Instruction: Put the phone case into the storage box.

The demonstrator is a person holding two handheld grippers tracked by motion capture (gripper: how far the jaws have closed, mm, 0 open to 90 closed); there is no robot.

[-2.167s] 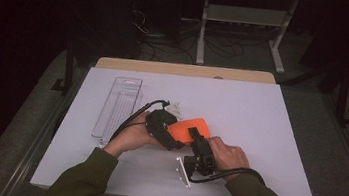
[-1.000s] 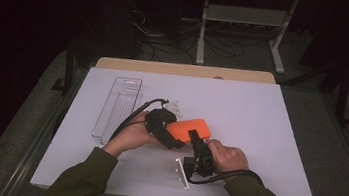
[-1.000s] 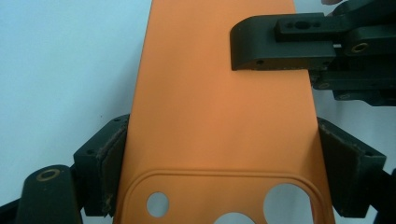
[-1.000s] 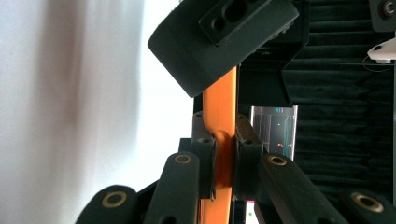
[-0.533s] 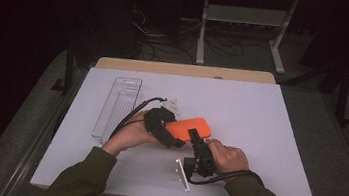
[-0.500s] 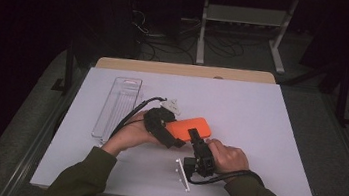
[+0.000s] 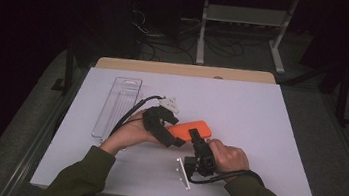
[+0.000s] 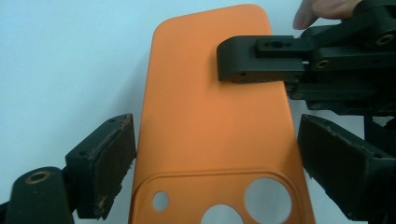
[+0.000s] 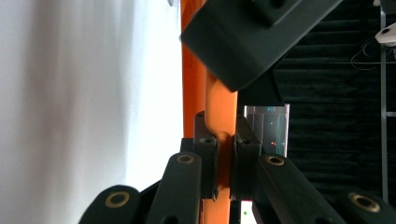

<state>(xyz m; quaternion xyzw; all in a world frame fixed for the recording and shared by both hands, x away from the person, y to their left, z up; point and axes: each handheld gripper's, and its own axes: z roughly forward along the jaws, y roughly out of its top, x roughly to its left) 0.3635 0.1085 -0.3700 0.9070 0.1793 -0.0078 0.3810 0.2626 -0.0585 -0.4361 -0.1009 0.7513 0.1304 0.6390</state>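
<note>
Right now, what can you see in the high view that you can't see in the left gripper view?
The high view alone takes in the clear plastic tray at the table's left, the small white piece near the front edge, both sleeves, and the shelf stand behind the table. The left gripper view alone gives the round camera holes in the orange phone case and the left tool with its pads standing off the case's sides, jaws just opened. Both share the orange case, the white table and the right tool gripping the case's edge.
</note>
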